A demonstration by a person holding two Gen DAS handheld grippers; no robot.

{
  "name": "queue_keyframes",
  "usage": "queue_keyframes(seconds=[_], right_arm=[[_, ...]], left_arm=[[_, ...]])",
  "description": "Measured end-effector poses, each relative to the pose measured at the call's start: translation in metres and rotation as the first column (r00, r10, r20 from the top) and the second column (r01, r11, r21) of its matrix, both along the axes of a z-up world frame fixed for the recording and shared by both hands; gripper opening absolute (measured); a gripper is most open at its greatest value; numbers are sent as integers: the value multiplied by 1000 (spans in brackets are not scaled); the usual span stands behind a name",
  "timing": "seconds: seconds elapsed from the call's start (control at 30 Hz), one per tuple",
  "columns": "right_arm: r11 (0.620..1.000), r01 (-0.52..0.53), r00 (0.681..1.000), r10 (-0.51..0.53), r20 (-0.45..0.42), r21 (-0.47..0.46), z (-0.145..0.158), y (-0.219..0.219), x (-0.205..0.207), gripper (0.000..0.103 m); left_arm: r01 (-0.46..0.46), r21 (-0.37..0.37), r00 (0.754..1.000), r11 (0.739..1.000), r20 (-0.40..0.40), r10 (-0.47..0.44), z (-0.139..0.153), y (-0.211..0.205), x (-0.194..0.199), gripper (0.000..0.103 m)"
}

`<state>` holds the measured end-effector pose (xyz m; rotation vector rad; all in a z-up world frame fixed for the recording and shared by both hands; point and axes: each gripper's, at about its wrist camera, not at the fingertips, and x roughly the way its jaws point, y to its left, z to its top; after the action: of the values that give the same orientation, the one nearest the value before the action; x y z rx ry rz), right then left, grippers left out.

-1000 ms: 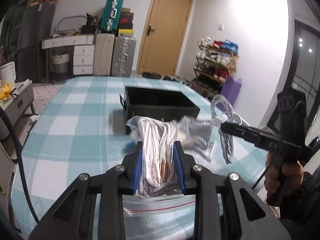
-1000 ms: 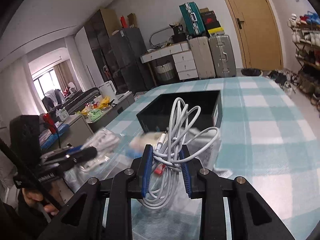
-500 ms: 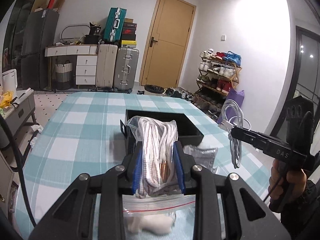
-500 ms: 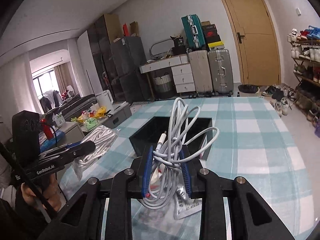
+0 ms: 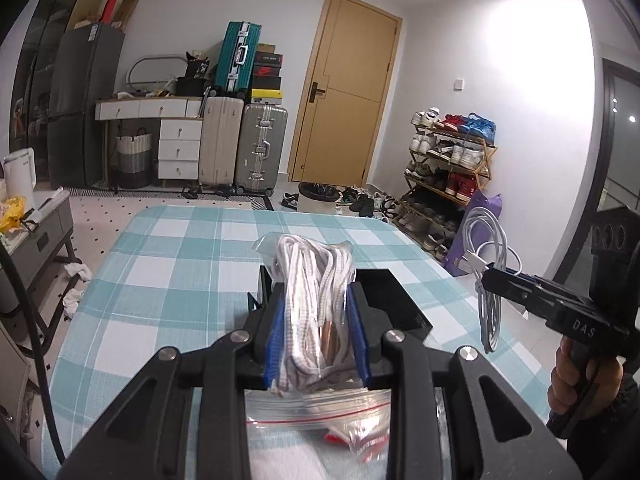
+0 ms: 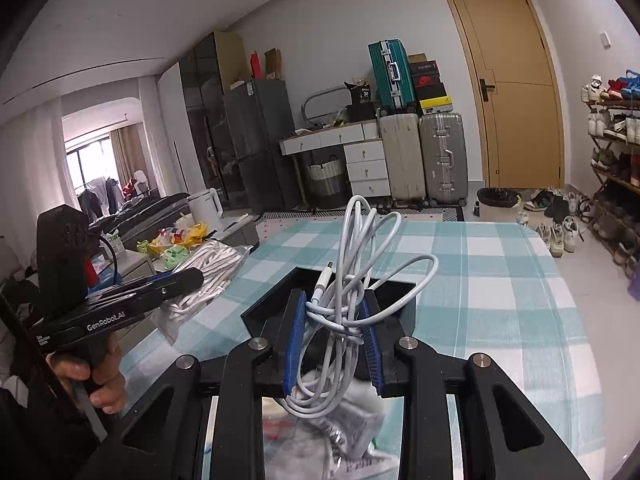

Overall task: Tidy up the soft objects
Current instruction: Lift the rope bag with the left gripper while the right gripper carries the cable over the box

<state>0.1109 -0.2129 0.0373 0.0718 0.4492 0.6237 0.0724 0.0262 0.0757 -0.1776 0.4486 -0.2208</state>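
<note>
My left gripper (image 5: 317, 330) is shut on a clear zip bag of white rope (image 5: 316, 276) and holds it up above the table. It also shows in the right wrist view (image 6: 208, 268), at the left. My right gripper (image 6: 333, 342) is shut on a coiled white cable (image 6: 352, 276), lifted above the table; the cable also hangs at the right of the left wrist view (image 5: 490, 280). An open black box (image 6: 394, 294) sits on the checked tablecloth (image 5: 160, 280) just beyond both grippers, partly hidden by them.
More clear bags with soft items (image 6: 344, 420) lie on the table under the grippers. Beyond the table stand suitcases (image 5: 260, 148), a white drawer unit (image 5: 178, 146), a door (image 5: 344, 92) and a shoe rack (image 5: 448, 168). A low side table with clutter (image 6: 180, 240) stands at the left.
Both grippers have risen from the table with their loads. The black box now appears lower and closer under the fingers, and the views tilt up towards the room.
</note>
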Motion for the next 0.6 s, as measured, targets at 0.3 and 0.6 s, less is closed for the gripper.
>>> queue_keyframes(seconds=[0.3,0.6], right_arm=[[1000,-1,1000,1,-15,-25,-4,10,33,27],[998,-9,999,6,-41,-66,-17,22,61,27]], left_arm=[[-4,2,1000,1000,1,4,0,-6,35,27],[-24,8,999,1000,-41,24,-12,-9,65,27]])
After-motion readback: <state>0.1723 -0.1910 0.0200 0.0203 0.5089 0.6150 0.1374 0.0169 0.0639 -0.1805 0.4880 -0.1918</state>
